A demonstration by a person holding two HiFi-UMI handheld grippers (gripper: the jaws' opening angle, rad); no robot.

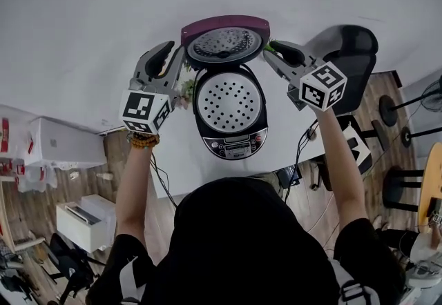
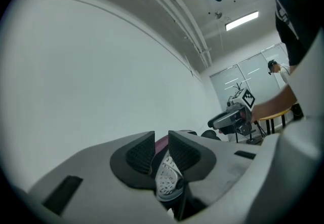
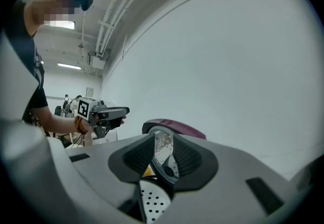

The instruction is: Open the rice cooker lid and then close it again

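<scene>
One rice cooker [image 1: 231,138] stands on the white worktop [image 1: 181,165]. It has a rounded black body with a glossy control panel [image 1: 236,150] on its near side. Its lid [image 1: 224,40] stands up at the cooker's far side, a smooth maroon shell around a round, silvery, speckled inner plate. In the cooker's open mouth lies one round pale tray [image 1: 229,102] dotted with rows of small holes.

Two grippers, grey with ribbed dark pads, meet the lid from either side of the cooker. The left hand-held gripper [image 1: 181,56] pinches the lid's left rim between its pads, and the right hand-held gripper [image 1: 269,50] clamps the right rim the same way. Both arms reach out nearly straight past the cooker, with the grippers roughly level and angled in toward the lid. Each gripper carries one marker cube. A beaded bracelet [image 1: 143,139] circles the left wrist.
</scene>
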